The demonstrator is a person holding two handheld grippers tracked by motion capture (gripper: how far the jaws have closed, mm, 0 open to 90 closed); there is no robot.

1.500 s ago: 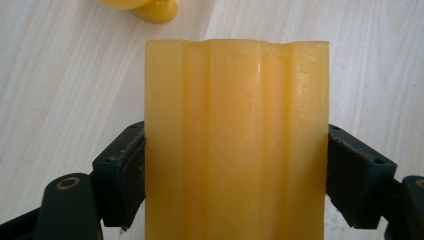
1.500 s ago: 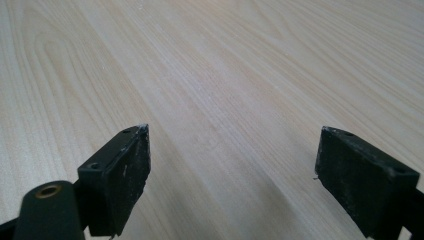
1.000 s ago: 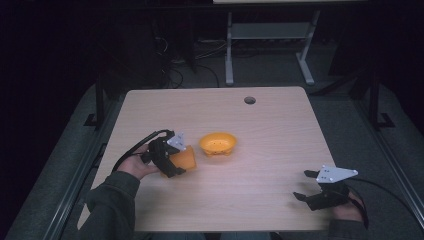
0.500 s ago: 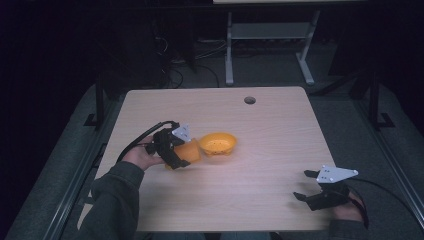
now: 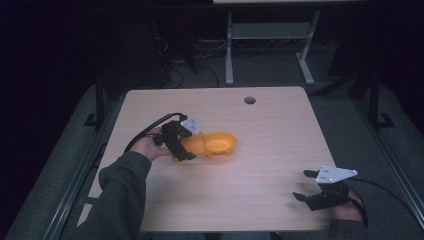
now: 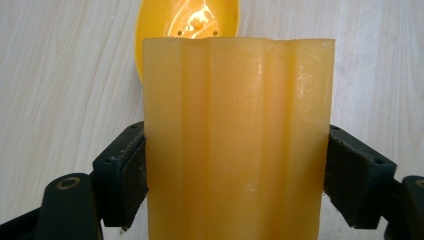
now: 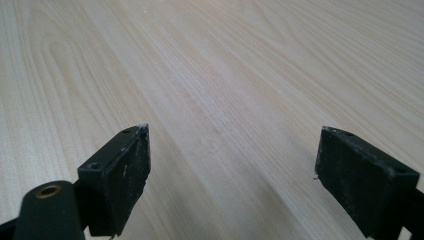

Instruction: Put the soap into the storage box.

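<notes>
**Left gripper clamps orange cup beside bowl; right gripper idle and open**

No brand, label or writing can be read on anything in these views.

High view: left gripper [image 5: 186, 144] sits left of table centre, held in the left hand [image 5: 148, 147], cable looping off toward 10 o'clock. Its jaws are closed on an orange cup [image 5: 194, 146], which lies tilted on its side, mouth end toward 3 o'clock. The cup's far end meets an orange bowl [image 5: 221, 144] that rests on the wooden table [image 5: 270, 130]; whether the two touch or just overlap cannot be told from here. A round hole [image 5: 249, 100] lies in the tabletop at about 12 o'clock, near the far edge.

Left gripper view: adds detail the high view lacks. The cup [image 6: 235, 140] has a ribbed, fluted wall, both black pads pressed flat against its sides. The bowl [image 6: 187, 20] shows just beyond the cup at 12 o'clock, glossy inside, with small holes in its bottom.

Right gripper view: right gripper [image 7: 232, 145] has its jaws spread wide, nothing between them, bare wood grain below.

High view places that right gripper [image 5: 310, 186] near the table's 5 o'clock corner, well apart from cup and bowl.
</notes>
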